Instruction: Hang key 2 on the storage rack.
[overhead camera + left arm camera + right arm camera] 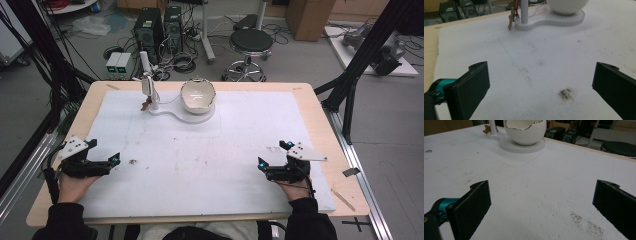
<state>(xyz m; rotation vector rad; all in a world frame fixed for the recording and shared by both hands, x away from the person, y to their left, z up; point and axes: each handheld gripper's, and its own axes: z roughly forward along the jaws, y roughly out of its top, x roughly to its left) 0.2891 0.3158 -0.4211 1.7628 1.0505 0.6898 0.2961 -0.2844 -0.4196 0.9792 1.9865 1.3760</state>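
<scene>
Eggshell-shaped bowl (198, 95) sitting upright, opening facing up, on white stand (172, 112) at worktop's (310, 100) far edge. Left tongs (102, 161) and right tongs (275, 159) resting well short of bowl, both gaping wide, gripping nothing.

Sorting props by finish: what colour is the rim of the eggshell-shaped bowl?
Metallic silver on the jagged rim of the white bowl, clearest in the right gripper view.
</scene>
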